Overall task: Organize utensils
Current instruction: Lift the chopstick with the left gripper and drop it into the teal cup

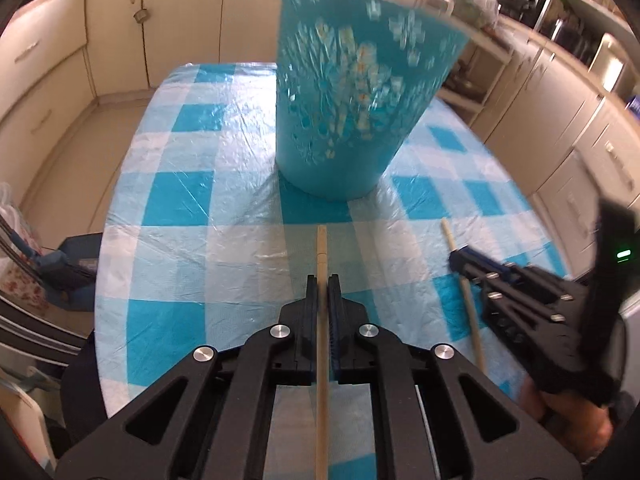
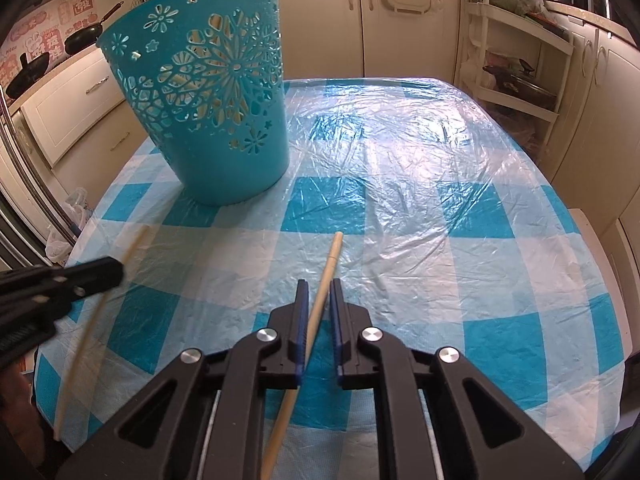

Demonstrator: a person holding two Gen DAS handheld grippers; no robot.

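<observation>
A teal plastic basket (image 1: 352, 92) with flower cut-outs stands upright on the checked table, ahead of both grippers; it also shows in the right wrist view (image 2: 208, 92). My left gripper (image 1: 323, 280) is shut on a wooden chopstick (image 1: 322, 248) that points toward the basket. My right gripper (image 2: 319, 286) has its jaws narrowly apart around a second wooden chopstick (image 2: 330, 264), which slants between them and touches the left pad. Each gripper shows in the other's view: the right one (image 1: 460, 258) with its chopstick (image 1: 468, 304), the left one (image 2: 116, 272) with its stick (image 2: 92, 332).
The table wears a blue-and-white checked cloth (image 2: 420, 208) under clear plastic film. Cream kitchen cabinets (image 2: 404, 24) ring the table. A white shelf rack (image 2: 516, 64) stands at the far right. Pans (image 2: 84, 38) hang at the far left.
</observation>
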